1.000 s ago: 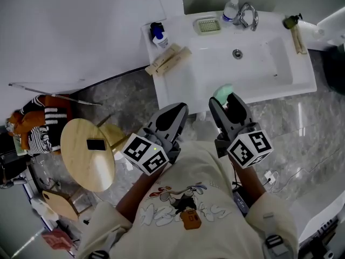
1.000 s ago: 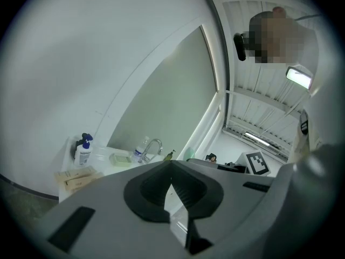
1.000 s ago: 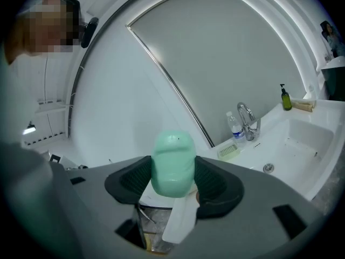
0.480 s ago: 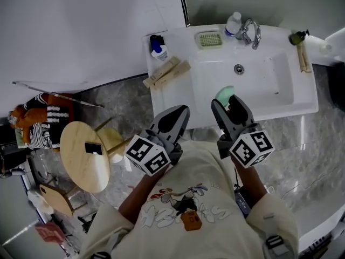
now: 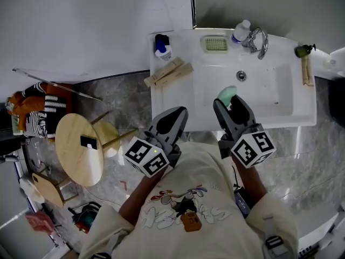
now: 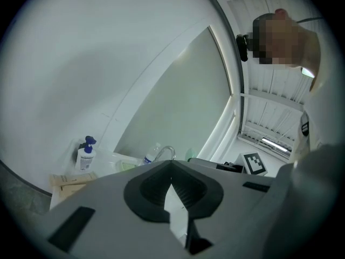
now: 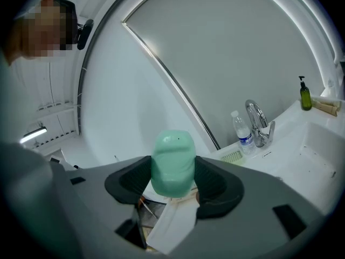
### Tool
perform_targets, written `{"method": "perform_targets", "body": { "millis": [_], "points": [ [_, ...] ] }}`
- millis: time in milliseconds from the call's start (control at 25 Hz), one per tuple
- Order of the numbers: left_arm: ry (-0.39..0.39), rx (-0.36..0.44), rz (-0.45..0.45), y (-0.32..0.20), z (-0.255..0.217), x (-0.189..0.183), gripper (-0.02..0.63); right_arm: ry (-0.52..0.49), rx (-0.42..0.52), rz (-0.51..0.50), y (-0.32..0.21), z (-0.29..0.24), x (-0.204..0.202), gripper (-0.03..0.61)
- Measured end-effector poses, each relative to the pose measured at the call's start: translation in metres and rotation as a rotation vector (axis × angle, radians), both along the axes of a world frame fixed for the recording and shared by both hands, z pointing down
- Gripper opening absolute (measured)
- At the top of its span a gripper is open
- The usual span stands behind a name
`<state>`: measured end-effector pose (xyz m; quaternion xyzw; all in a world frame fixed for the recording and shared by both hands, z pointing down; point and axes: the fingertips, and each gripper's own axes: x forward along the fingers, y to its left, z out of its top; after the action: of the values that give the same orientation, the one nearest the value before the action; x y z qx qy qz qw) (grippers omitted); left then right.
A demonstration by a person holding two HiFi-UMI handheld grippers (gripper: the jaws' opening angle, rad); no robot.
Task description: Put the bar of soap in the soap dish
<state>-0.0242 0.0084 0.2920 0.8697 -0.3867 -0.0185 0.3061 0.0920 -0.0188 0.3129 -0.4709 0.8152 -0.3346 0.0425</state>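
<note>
A pale green bar of soap (image 5: 226,95) (image 7: 173,163) stands out of the tip of my right gripper (image 5: 229,104) (image 7: 173,178), which is shut on it over the near edge of the white sink (image 5: 280,115). The light green slotted soap dish (image 5: 215,43) (image 7: 233,156) lies at the sink's back rim, left of the tap (image 5: 259,41) (image 7: 257,123). My left gripper (image 5: 171,118) (image 6: 172,183) hangs near the sink's front left corner, jaws closed together with nothing between them.
A clear water bottle (image 5: 240,32) stands beside the tap. A blue-topped pump bottle (image 5: 161,47) and wooden boxes (image 5: 168,73) sit on the sink's left ledge, a dark green bottle (image 5: 303,50) at its right. A round wooden stool (image 5: 80,149) stands on the marble floor to my left.
The view has shifted a little, so the sink sits lower and further right in the picture. Both grippers keep their pose and the soap stays held.
</note>
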Motion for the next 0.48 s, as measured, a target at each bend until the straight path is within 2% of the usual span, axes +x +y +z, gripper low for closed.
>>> {"method": "perform_targets", "body": {
  "millis": [360, 480],
  "points": [
    [-0.005, -0.013, 0.007, -0.009, 0.003, -0.006, 0.009, -0.019, -0.019, 0.007, -0.003, 0.003, -0.007, 0.261],
    [-0.007, 0.005, 0.009, -0.015, -0.003, -0.004, 0.009, -0.001, -0.01, -0.004, -0.006, 0.001, -0.008, 0.261]
  ]
}}
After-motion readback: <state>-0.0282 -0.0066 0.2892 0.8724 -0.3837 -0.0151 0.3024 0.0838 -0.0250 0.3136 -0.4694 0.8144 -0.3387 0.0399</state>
